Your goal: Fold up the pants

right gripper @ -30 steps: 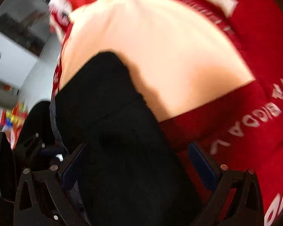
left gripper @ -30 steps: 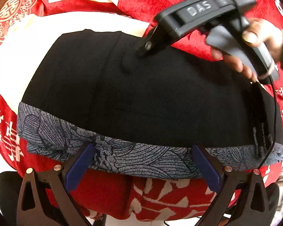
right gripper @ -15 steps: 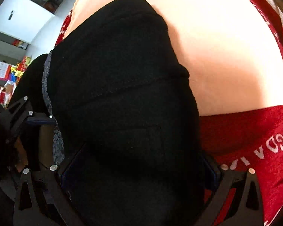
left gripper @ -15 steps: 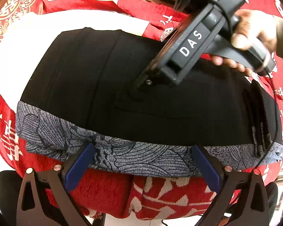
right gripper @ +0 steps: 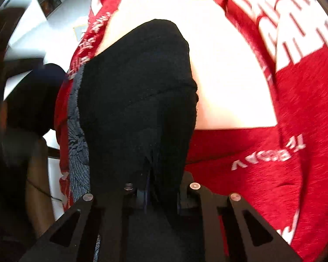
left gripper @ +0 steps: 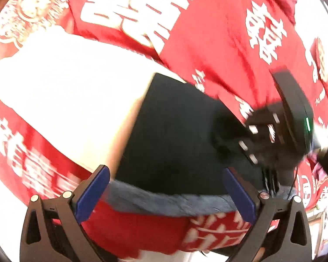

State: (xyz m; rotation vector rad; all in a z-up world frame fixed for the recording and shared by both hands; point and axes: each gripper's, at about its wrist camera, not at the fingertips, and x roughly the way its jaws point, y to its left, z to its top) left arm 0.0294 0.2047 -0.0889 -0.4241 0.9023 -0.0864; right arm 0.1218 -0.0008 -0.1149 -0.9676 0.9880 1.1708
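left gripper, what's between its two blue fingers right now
In the left wrist view, the left gripper stands open; the black pants and their grey patterned edge span the gap, unpinched.

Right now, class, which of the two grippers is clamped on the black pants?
The right gripper: its jaws have just closed on the black pants. The left gripper stands wide open, pressing on nothing.

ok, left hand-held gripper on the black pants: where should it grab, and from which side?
Probably the near edge of the black pants, where the grey patterned layer shows beneath. That edge lies flat on the red cloth between the open fingers of the left hand-held gripper, so come in low from the near side. The right hand-held gripper has just closed on the pants' right end.
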